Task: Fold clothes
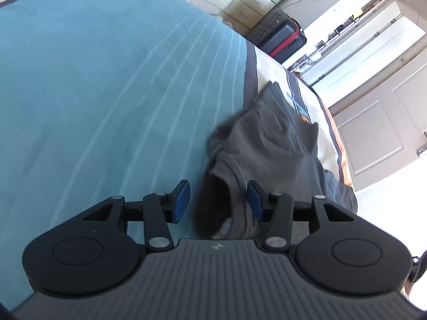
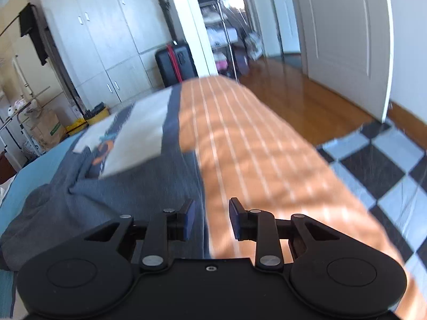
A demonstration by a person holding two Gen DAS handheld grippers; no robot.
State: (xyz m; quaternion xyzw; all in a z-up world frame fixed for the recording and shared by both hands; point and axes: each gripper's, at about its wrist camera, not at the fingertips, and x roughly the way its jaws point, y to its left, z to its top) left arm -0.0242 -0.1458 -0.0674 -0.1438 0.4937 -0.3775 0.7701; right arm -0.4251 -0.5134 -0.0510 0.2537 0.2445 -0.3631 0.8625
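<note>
The left gripper [image 1: 218,200], jaws apart and empty, hangs over a striped bedspread [image 1: 106,93]; ahead of it a crumpled grey garment [image 1: 267,144] lies bunched, its dark opening just between the fingers. The right gripper [image 2: 210,218], also parted, faces the garment's flat edge. Soft, light, floppy cloth; a hem or corner looks the best hold.

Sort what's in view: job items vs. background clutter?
Job: grey garment, left gripper open, right gripper open, bedspread under it.
Clutter: suitcase, wardrobe, paper bag, yellow bin.
</note>
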